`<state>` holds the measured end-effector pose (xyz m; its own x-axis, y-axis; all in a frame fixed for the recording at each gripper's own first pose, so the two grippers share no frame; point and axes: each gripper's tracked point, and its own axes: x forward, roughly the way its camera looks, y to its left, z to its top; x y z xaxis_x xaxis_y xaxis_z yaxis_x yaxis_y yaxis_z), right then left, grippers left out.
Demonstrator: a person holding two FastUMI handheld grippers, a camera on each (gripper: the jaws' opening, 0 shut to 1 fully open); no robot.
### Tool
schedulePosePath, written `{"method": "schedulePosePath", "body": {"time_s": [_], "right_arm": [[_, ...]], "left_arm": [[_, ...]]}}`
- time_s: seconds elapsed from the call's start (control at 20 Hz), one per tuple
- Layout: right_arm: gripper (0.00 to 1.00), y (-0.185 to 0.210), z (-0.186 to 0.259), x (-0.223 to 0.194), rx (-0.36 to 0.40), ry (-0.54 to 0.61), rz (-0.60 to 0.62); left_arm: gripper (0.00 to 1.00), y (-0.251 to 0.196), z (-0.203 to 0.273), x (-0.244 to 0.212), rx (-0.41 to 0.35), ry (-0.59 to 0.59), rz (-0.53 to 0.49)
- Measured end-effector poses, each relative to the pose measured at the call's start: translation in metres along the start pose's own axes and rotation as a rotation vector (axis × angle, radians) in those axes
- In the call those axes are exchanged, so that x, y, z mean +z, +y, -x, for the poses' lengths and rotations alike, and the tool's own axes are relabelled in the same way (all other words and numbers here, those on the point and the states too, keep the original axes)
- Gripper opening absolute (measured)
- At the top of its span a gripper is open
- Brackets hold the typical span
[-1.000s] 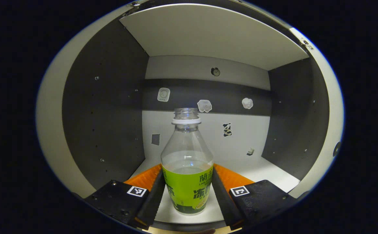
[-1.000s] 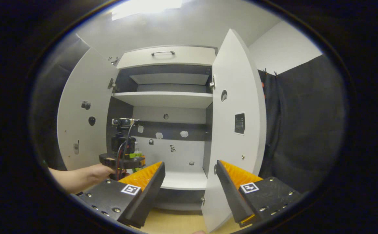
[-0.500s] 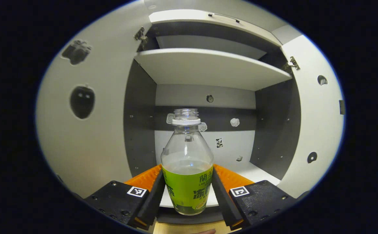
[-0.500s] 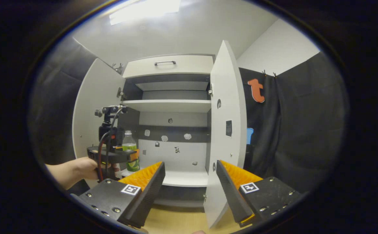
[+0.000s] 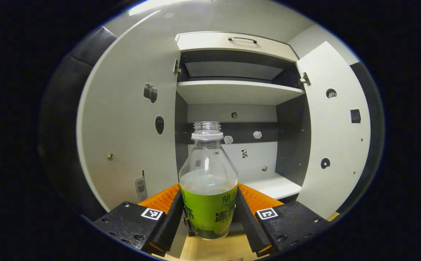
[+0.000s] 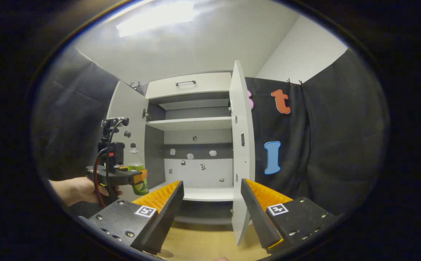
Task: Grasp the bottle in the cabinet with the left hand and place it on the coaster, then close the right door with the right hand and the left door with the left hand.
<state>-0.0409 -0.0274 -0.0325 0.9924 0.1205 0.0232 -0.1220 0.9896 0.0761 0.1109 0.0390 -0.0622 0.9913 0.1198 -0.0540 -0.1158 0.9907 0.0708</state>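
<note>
Upright, bottle clenched in left gripper, cabinet doors open, right gripper spread, grasping nothing.

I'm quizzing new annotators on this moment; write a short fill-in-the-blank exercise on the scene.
1. The left gripper is shut on the ____.
2. The bottle has no ____ on its neck.
3. Both cabinet doors, left door and right door, stand ____.
4. The right gripper holds ____.

Missing words: bottle; cap; open; nothing
</note>
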Motion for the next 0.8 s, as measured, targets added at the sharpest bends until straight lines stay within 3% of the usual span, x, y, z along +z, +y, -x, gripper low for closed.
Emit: {"method": "schedulePosePath", "body": {"time_s": [0.35, 0.8], "right_arm": [[0.96, -0.025, 0.005, -0.016, -0.035, 0.038, -0.012], [0.95, -0.031, -0.014, -0.029, -0.055, 0.062, 0.005]], "left_arm": [[0.79, -0.030, 0.056, -0.059, -0.055, 0.024, 0.039], [0.80, -0.026, 0.096, -0.190, -0.062, 0.156, 0.120]]}}
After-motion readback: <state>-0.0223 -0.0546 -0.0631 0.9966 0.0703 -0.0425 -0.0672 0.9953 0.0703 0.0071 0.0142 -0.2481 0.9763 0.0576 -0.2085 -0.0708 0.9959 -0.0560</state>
